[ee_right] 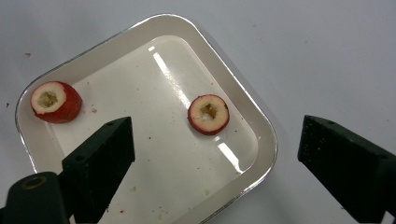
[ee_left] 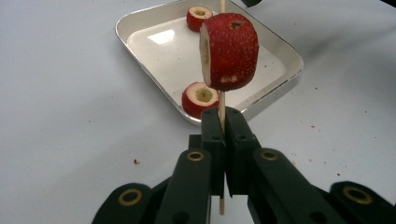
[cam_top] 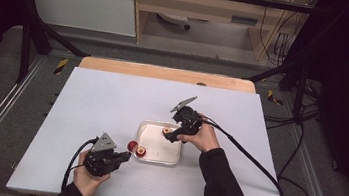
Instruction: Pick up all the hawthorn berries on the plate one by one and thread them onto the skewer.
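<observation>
My left gripper is shut on a thin wooden skewer that stands upright, with one red cored fruit piece threaded on it. In the high view the left gripper sits just left of the white tray, and the skewered piece is beside the tray's near left corner. Two more cored fruit pieces lie in the tray: one below my open right gripper, the other in a corner. The right gripper hovers over the tray with nothing between its jaws.
The tray rests on a white table top. A wooden board shows along the far edge. A black cable trails from the right gripper across the table's right side. Small red crumbs dot the surface.
</observation>
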A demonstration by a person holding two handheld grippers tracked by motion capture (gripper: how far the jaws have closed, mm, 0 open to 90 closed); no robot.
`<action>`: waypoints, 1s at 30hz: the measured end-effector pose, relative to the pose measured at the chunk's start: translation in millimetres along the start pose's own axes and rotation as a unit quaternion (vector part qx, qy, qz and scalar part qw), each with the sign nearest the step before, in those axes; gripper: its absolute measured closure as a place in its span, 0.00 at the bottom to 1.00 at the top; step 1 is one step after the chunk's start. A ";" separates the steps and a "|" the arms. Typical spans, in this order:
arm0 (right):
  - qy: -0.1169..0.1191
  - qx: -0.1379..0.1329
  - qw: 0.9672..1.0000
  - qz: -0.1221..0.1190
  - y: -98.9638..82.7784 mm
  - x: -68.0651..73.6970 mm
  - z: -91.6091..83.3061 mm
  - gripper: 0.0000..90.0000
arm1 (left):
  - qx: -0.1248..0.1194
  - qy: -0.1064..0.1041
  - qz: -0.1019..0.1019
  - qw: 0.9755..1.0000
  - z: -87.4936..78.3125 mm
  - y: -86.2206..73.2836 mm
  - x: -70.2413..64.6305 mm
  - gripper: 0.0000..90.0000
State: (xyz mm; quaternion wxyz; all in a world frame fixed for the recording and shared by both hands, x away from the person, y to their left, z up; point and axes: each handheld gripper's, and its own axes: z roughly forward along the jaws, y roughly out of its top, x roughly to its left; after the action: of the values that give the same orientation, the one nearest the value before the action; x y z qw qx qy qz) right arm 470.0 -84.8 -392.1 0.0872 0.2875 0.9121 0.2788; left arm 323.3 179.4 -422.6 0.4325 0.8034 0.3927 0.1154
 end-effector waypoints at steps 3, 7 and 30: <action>0.010 0.008 1.000 -0.001 4.0 -4.2 6.6 0.19 | 0.001 -0.002 0.001 1.000 0.2 0.0 0.0 0.98; 0.019 0.020 1.000 -0.010 7.9 -7.9 14.8 0.25 | 0.002 -0.002 0.003 1.000 0.5 0.0 0.0 0.98; 0.044 0.090 0.993 -0.057 20.5 -13.2 41.1 0.58 | 0.005 -0.005 0.004 1.000 1.2 0.0 -0.5 0.98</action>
State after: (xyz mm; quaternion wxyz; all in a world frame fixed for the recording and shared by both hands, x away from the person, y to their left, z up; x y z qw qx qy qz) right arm 503.8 -59.6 -414.8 0.0365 0.2290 0.9514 0.2026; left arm 323.7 178.3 -423.2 0.4296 0.8078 0.3879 0.1111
